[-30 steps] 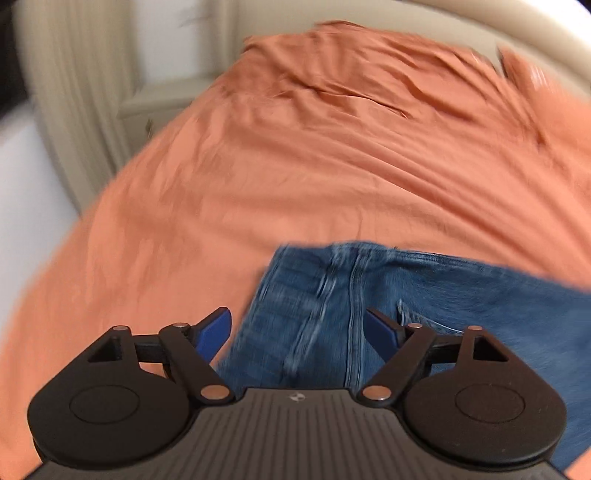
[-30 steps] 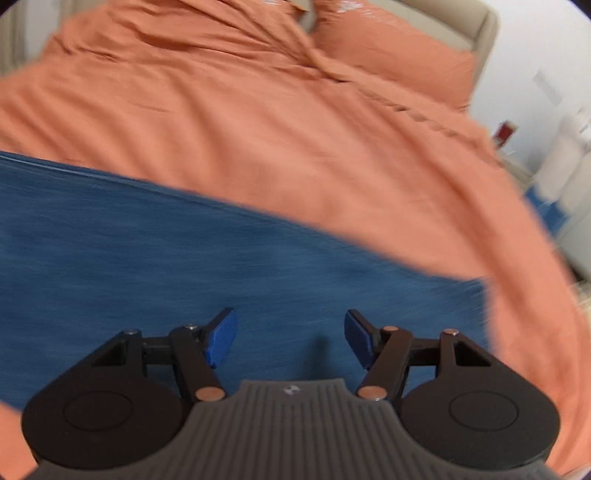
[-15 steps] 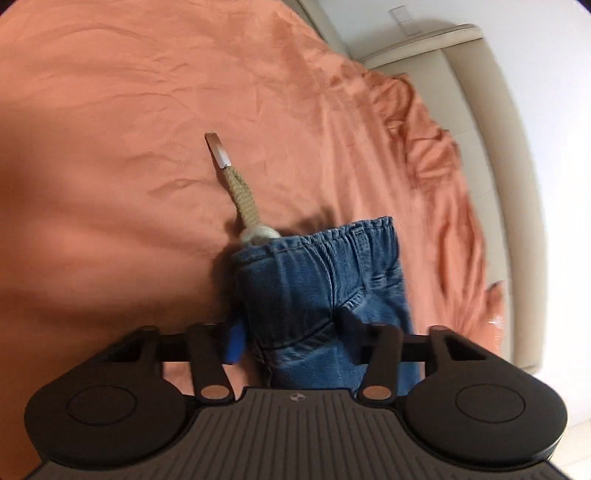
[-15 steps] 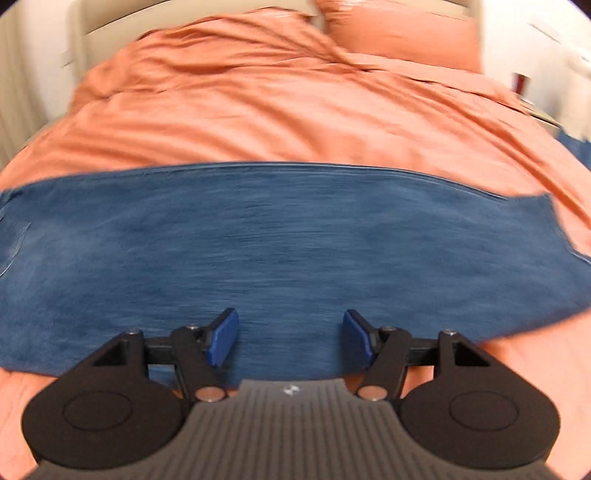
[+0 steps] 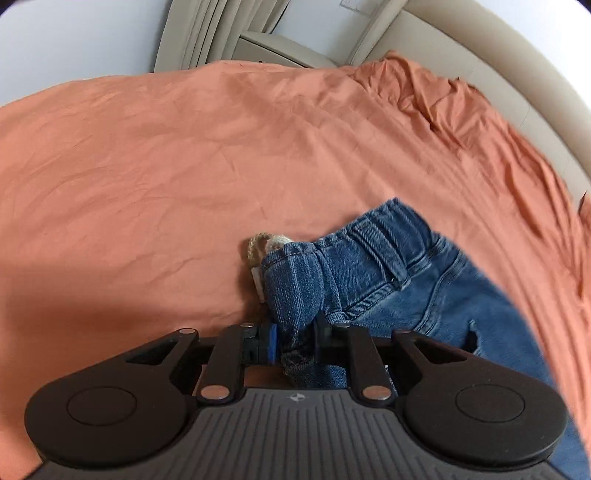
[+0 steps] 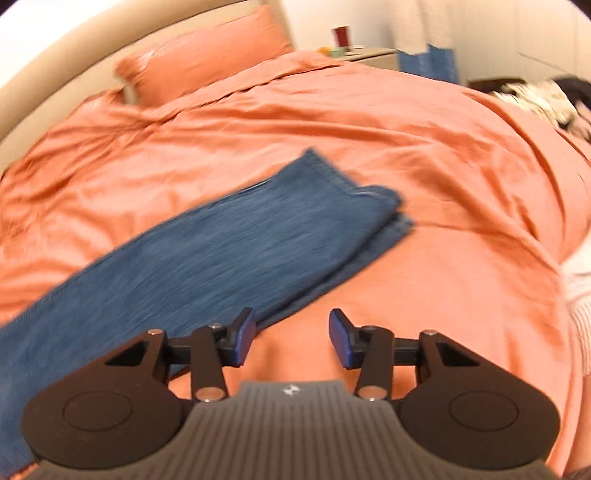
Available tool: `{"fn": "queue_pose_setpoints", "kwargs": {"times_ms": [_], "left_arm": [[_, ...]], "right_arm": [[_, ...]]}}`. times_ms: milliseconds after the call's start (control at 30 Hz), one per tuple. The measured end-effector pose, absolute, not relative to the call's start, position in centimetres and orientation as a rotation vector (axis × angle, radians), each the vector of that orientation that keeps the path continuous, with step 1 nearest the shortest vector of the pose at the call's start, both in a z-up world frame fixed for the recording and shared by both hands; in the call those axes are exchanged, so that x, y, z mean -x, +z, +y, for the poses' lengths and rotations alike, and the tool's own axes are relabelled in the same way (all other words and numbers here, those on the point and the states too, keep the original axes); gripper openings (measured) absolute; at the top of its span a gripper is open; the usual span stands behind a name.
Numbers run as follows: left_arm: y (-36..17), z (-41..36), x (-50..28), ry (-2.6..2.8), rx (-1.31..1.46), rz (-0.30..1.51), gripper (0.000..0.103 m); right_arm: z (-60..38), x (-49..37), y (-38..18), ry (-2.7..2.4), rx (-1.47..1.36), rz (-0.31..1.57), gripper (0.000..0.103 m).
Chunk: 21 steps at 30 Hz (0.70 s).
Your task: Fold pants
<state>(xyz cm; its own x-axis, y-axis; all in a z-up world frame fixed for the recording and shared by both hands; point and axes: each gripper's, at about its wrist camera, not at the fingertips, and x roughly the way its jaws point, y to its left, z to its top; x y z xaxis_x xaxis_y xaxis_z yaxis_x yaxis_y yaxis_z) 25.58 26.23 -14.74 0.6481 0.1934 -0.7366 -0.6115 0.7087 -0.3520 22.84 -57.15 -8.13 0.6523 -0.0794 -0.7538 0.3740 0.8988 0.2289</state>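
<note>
Blue denim pants (image 5: 402,280) lie on an orange bedspread (image 5: 184,155). In the left wrist view my left gripper (image 5: 295,339) is shut on the bunched waistband corner, with a beige drawstring (image 5: 258,247) poking out beside it. In the right wrist view the pant legs (image 6: 221,251) lie stacked, running diagonally from lower left to the hems (image 6: 373,199) at centre. My right gripper (image 6: 291,339) is open and empty, just above the bedspread (image 6: 424,277), its left fingertip by the near edge of the legs.
An orange pillow (image 6: 207,62) and beige headboard (image 6: 48,74) sit at the far side. A nightstand (image 6: 365,55) with a red cup (image 6: 341,36) stands beyond the bed. A patterned dark item (image 6: 539,99) lies at the right edge. Curtains (image 5: 221,33) hang beyond the bed.
My left gripper has closed on the waistband corner and bunched it up. My right gripper has swung right along the legs toward the hem end and stays open.
</note>
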Motion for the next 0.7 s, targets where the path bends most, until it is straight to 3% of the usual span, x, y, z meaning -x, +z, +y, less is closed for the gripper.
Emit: {"fn": "queue_pose_setpoints", "kwargs": {"times_ms": [433, 467, 567, 700], "left_arm": [[-14.0, 23.8, -27.0, 0.581, 0.428, 0.857, 0.025], [-14.1, 23.7, -27.1, 0.588, 0.421, 0.860, 0.025], [-14.0, 23.4, -27.5, 0.606, 0.394, 0.874, 0.025], [-13.9, 23.2, -27.8, 0.602, 0.354, 0.892, 0.025]], "right_arm": [[-70.0, -25.9, -11.2, -0.304, -0.822, 0.671, 0.042], [-70.3, -26.5, -11.6, -0.315, -0.828, 0.676, 0.039], [-70.9, -28.2, -12.5, -0.327, -0.843, 0.697, 0.003], [-70.5, -28.4, -8.7, -0.238, -0.774, 0.583, 0.000]]}}
